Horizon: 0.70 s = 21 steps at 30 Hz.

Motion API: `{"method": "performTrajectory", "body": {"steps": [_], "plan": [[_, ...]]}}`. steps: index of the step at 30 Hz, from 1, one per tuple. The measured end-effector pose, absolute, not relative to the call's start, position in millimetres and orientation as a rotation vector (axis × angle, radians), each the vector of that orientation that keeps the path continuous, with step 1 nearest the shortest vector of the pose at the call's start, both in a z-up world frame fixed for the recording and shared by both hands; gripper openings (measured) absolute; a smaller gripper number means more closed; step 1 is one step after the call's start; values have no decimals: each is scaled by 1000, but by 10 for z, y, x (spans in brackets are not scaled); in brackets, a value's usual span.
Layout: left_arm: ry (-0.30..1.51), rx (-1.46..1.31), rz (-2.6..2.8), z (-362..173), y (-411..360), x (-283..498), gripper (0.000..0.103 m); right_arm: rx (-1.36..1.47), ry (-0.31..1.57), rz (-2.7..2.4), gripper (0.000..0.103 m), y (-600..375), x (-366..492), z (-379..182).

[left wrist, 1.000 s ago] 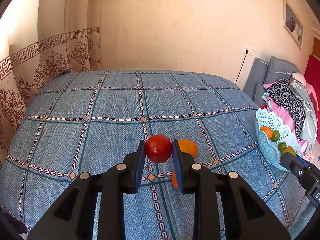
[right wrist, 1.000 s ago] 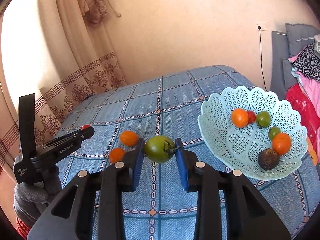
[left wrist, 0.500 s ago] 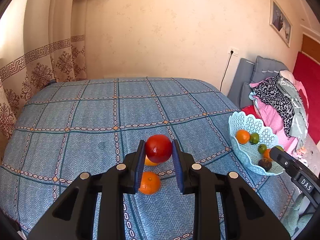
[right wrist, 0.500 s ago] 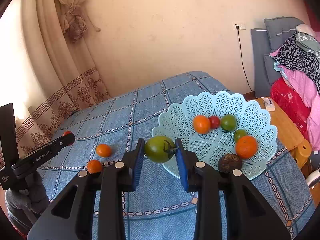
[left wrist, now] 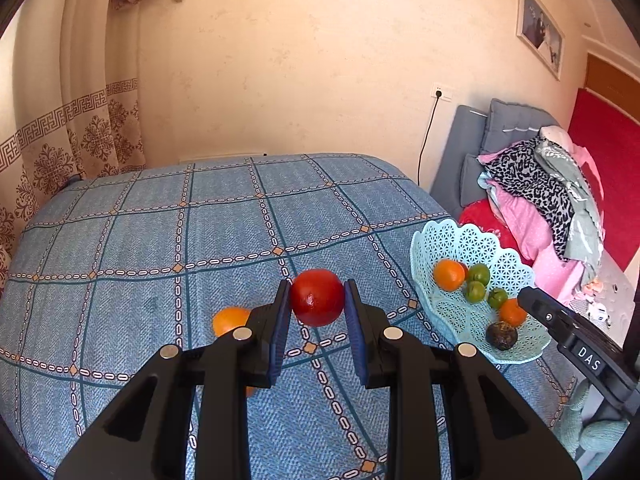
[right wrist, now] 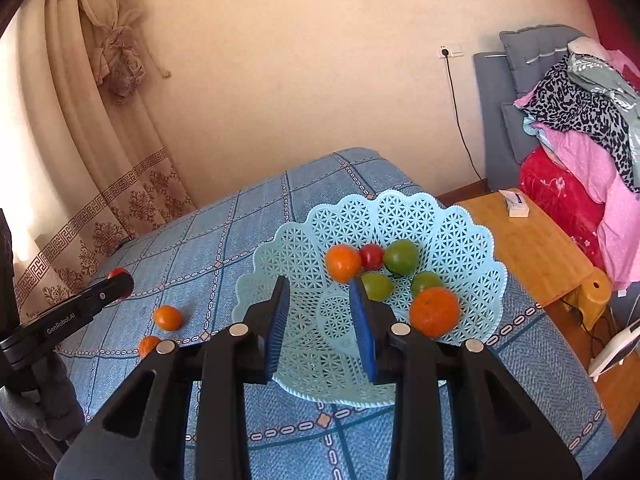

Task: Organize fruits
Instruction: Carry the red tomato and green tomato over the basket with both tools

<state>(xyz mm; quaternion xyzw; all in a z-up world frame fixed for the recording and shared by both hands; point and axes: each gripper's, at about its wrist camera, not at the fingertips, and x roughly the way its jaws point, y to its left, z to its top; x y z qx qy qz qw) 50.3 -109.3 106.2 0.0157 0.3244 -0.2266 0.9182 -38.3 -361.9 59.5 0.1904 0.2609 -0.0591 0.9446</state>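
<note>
A red round fruit [left wrist: 317, 297] is clamped between my left gripper's [left wrist: 316, 302] blue pads, above the blue checked bedspread [left wrist: 160, 240]. That gripper [right wrist: 116, 280] also shows at the left of the right wrist view. My right gripper [right wrist: 318, 300] hangs over the pale blue lattice basket [right wrist: 400, 208], jaws apart with nothing between them. Its tip [left wrist: 532, 300] sits by the basket's [left wrist: 460, 236] right side. In the basket lie oranges, a small red fruit, three green fruits [right wrist: 376, 286] and a dark one [left wrist: 501, 335]. Two oranges [right wrist: 168, 317] [right wrist: 149, 346] rest on the bedspread left of it.
A wooden side table [right wrist: 532, 248] with a small white box [right wrist: 516, 202] stands right of the bed. Beyond it a pile of clothes [right wrist: 580, 120] lies on grey cushions. A patterned curtain [right wrist: 100, 140] hangs at the left and a plain wall runs behind the bed.
Both grippers have swung right, towards the basket. The green fruit that sat between the right jaws is gone from them, and a third green fruit now lies in the basket.
</note>
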Motion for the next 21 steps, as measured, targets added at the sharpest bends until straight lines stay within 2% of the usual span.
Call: {"method": "performTrajectory", "body": {"steps": [5, 7, 8, 14, 17, 21], "plan": [[666, 46, -488, 1076, -1245, 498, 27, 416, 529, -140, 34, -3724, -397, 577], [666, 54, -499, 1082, -1309, 498, 27, 426, 522, -144, 45, -3746, -409, 578], [667, 58, -505, 1082, -1337, 501, 27, 427, 518, -147, 46, -3754, -417, 579], [670, 80, -555, 1069, -1585, 476, 27, 420, 497, -170, 47, -3776, -458, 612], [672, 92, -581, 1059, -1710, 465, 27, 421, 480, -183, 52, -3798, -492, 639], [692, 87, -632, 1032, -1845, 471, 27, 424, 469, -200, 53, -3837, -525, 654]]}}
